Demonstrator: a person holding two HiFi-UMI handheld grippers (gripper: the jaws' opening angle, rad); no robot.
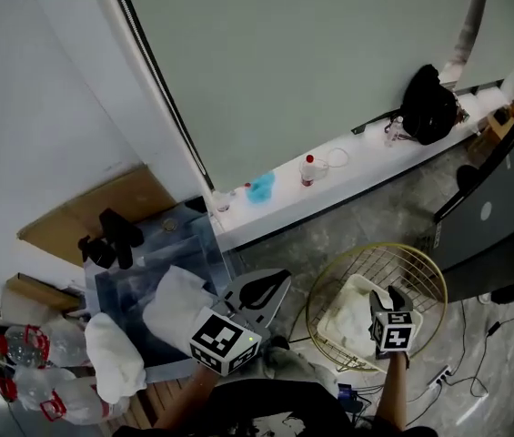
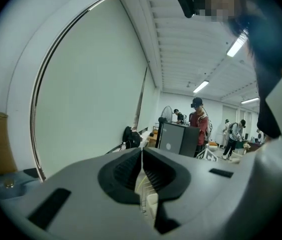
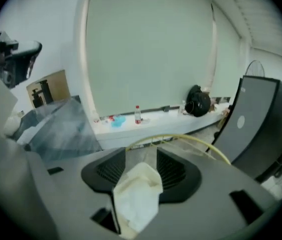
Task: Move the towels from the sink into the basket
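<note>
**Towel in the basket, two more at the sink**

Towel (image 3: pixel 138 194), white and crumpled, shows in the gap between the jaws of the right gripper (image 3: pixel 141 154). The jaws stand apart, and the pads do not seem to press on the cloth. In the head view this gripper (image 1: pixel 391 299) points down into the basket (image 1: pixel 379 245), right over the towel (image 1: pixel 347 315). The towel lies on the wire floor against the basket's near-left side. The basket's yellow rim (image 3: pixel 190 138) curves just past the jaw tips in the right gripper view.

The sink (image 1: pixel 138 280) is at the left, well apart from the basket. A second towel (image 1: pixel 176 306) lies bunched in it on the near-right side. A third towel (image 1: pixel 115 358) sits at its near-left corner.

The left gripper (image 1: pixel 261 289) is between sink and basket, just beside the second towel, and points roughly level towards the basket. Its jaws are closed together and hold nothing. In its own view only a thin slit shows at the left gripper (image 2: pixel 141 154), with some basket wire visible through it.

A bottle (image 1: pixel 308 169) stands on the white ledge (image 1: pixel 366 176) behind.
</note>
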